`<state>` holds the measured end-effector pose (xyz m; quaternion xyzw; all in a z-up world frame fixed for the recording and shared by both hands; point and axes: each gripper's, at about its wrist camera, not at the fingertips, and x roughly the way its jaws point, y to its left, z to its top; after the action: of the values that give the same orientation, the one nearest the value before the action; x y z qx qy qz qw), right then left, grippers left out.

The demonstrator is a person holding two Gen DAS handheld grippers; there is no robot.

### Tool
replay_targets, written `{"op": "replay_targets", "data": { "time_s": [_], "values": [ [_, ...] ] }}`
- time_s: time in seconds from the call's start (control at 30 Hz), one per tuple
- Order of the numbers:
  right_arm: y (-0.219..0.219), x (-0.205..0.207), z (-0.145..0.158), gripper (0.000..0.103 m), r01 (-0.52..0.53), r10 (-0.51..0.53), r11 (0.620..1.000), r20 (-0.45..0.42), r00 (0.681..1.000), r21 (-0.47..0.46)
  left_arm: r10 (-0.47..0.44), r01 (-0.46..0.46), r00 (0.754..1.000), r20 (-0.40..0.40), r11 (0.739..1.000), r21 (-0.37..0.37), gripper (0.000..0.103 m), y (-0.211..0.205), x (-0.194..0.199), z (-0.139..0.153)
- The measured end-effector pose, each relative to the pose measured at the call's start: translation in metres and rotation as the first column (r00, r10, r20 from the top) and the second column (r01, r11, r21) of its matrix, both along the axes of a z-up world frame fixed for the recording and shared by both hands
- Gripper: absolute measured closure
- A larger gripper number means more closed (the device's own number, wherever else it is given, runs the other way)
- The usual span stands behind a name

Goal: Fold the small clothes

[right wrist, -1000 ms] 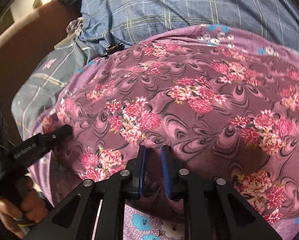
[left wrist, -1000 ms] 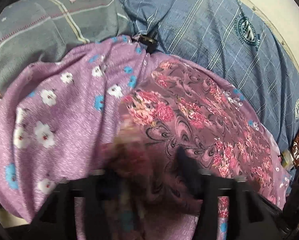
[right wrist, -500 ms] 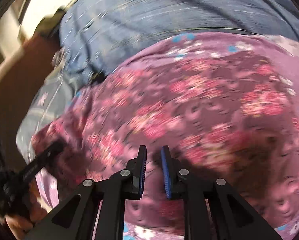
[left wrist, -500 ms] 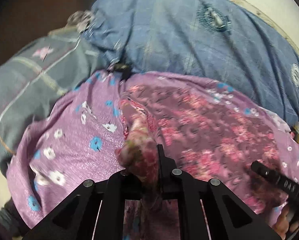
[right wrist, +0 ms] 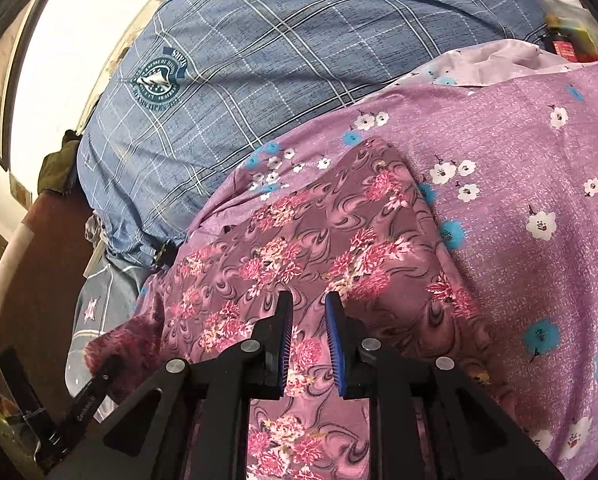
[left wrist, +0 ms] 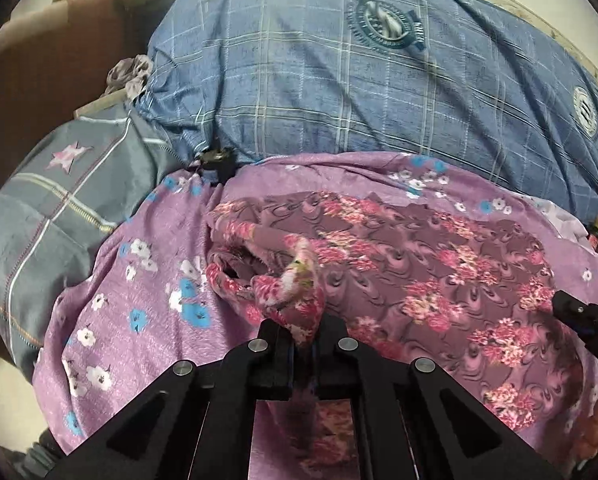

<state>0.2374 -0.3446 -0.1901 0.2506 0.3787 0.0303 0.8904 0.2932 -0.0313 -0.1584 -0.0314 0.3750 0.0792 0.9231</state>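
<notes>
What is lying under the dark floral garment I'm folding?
The dark floral garment lies on a lilac sheet with white and blue flowers, which shows around its edges. Whatever is beneath the garment's middle, and under the sheet itself, is covered.

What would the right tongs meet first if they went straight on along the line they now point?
Most likely the floral garment: the right tongs point down at its dark mauve, pink-flowered cloth, which fills the view just ahead of the tips. It lies on the lilac sheet. Depth is unclear, so the gap cannot be judged.
</notes>
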Motion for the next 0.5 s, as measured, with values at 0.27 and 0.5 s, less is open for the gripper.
{"op": "replay_targets", "data": {
  "time_s": [0.27,0.5],
  "values": [
    [-0.023,-0.007,0.002,0.084,0.072,-0.072,0.997,0.011,0.997,0.0,-0.247,0.244,0.964,0.101,0.969,0.043,0.101,-0.085,0.003,0.034],
    [-0.076,-0.018,0.005,0.084,0.195,-0.195,0.981,0.028,0.98,0.021,-0.553,0.555,0.831,0.054,0.832,-0.011,0.096,-0.185,-0.002,0.008]
  ]
}}
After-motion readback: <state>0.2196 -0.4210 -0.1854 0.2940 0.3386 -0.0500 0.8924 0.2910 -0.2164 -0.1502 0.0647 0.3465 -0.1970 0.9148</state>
